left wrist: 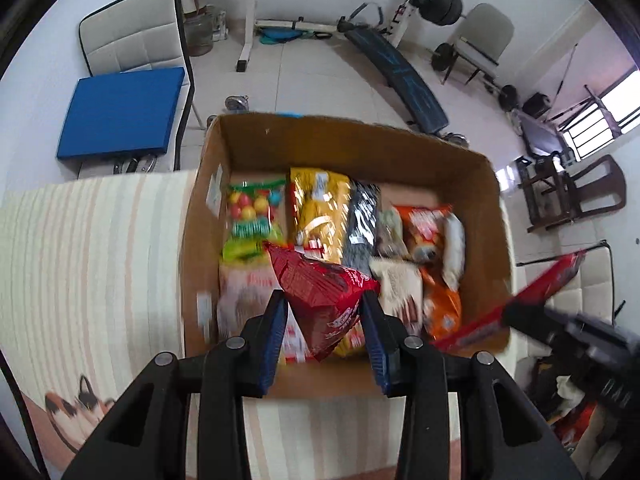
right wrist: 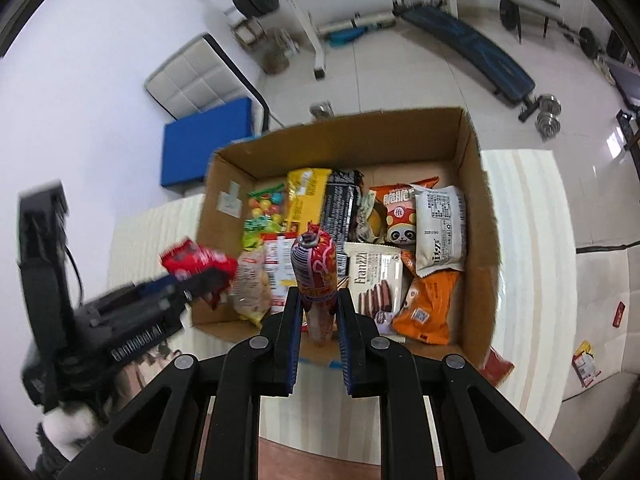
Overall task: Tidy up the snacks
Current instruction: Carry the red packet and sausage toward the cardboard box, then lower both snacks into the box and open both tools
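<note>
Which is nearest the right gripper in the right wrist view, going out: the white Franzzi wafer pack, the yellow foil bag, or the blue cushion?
From the right gripper, holding the red sausage stick:
1. White Franzzi wafer pack, just right, inside the cardboard box.
2. Yellow foil bag, farther back in the box.
3. Blue cushion, beyond the box, left.

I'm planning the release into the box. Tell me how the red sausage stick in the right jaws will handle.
The sausage stick looks fairly stiff: it stands upright above the right gripper without drooping. Its round shape may let it roll once dropped in the cardboard box. Its glossy wrapper is probably slippery.
</note>
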The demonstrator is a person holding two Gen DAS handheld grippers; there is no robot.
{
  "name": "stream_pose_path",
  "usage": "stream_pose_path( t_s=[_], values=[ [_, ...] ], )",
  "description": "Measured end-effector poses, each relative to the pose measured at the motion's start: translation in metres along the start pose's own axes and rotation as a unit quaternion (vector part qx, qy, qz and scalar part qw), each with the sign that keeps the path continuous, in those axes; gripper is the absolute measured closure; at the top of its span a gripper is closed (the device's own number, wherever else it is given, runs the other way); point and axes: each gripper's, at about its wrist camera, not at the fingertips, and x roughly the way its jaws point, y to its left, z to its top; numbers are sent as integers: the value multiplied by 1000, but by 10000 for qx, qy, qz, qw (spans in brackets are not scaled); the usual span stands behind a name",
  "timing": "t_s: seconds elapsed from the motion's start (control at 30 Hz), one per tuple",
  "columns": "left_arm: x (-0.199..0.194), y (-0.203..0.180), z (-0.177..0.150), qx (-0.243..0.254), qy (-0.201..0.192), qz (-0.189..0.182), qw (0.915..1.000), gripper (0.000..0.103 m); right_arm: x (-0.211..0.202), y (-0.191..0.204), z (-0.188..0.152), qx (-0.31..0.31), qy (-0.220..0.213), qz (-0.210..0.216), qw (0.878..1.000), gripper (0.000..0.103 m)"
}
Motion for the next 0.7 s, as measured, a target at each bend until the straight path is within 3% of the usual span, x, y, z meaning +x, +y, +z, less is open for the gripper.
stream_pose_path(
  t_s=[0.13,0.17,0.2,0.23,0.27,0.3,0.37,0.6,0.7],
  values=[
    [28,2,35,5,297,173,9994,66,33,-13,25,193,300,-167,9992,83],
    [35,2,41,18,395,219,9990,66,44,-19,33,321,436,-199,9983,78],
    [43,3,47,25,497,231,9985,65,48,-22,38,385,473,-167,9980,70],
    [48,3,52,39,561,249,9981,63,53,-25,44,420,488,-157,9978,46],
    [52,3,55,47,597,289,9978,54,55,-25,48,415,478,-209,9978,23],
    [55,3,58,54,613,291,9977,32,57,-26,52,396,458,-281,9978,20],
    [59,3,60,88,621,301,9976,13,59,-26,56,411,446,-282,9978,20],
    [55,3,62,38,524,232,9983,13,57,-28,53,378,437,-360,9977,20],
    [49,-2,58,96,458,253,9986,13,53,-29,48,331,413,-472,9975,12]
  ],
)
